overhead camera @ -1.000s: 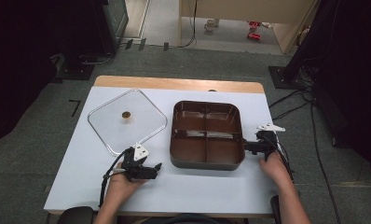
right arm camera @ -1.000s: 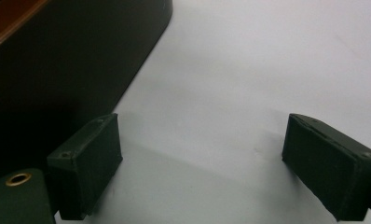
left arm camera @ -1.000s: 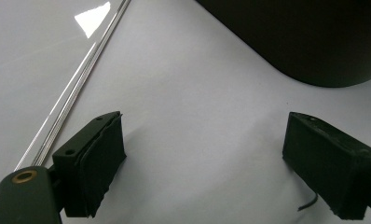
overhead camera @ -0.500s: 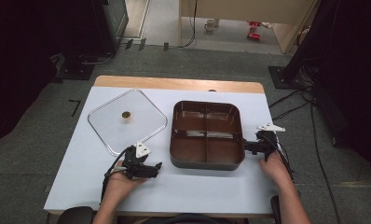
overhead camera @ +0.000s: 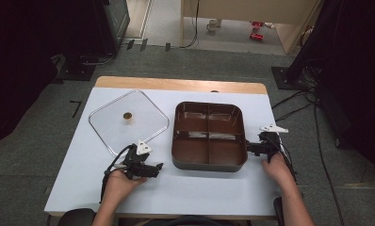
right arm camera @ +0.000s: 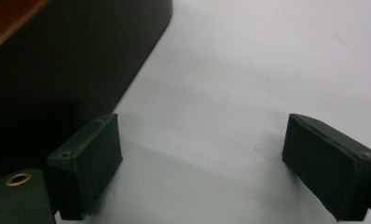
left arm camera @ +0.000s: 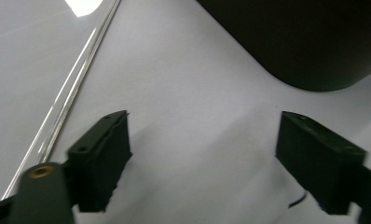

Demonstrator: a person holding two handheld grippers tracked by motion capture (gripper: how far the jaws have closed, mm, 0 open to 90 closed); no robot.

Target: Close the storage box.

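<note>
- Left hand (overhead camera: 122, 183): at the near edge of the table (overhead camera: 214, 193), forearm entering from below; it carries the left gripper low over the bare top, probably as a ready stance.
- Left gripper (overhead camera: 152, 170): nearest tool, pointing right toward the tray's near-left corner. In the left gripper view its jaws are spread wide with nothing but white surface between them (left arm camera: 202, 163). It lies between lid and tray, touching neither.
- Right hand (overhead camera: 277, 167): at the near right, holding the right gripper level with the tray's right wall.
- Right gripper (overhead camera: 247, 148): pointing left, its tip just beside the tray's right side. In the right gripper view the jaws stand wide apart and empty (right arm camera: 202, 163), the tray's dark wall at the left jaw; whether jaw and wall touch cannot be told. The placement suggests a grip on that rim is being prepared.
- Divided tray (overhead camera: 209, 136): brown, four compartments, all empty, resting flat at the table's centre-right, between the two grippers. Open-topped, apparently awaiting its cover.
- Clear lid (overhead camera: 128, 121): square, transparent, with a small round knob (overhead camera: 127, 115); laid flat to the left of the tray, turned at an angle, apart from it. Its near corner lies just beyond the left gripper, within easy reach.
- Wooden strip (overhead camera: 181, 84): along the table's far edge, bare.
</note>
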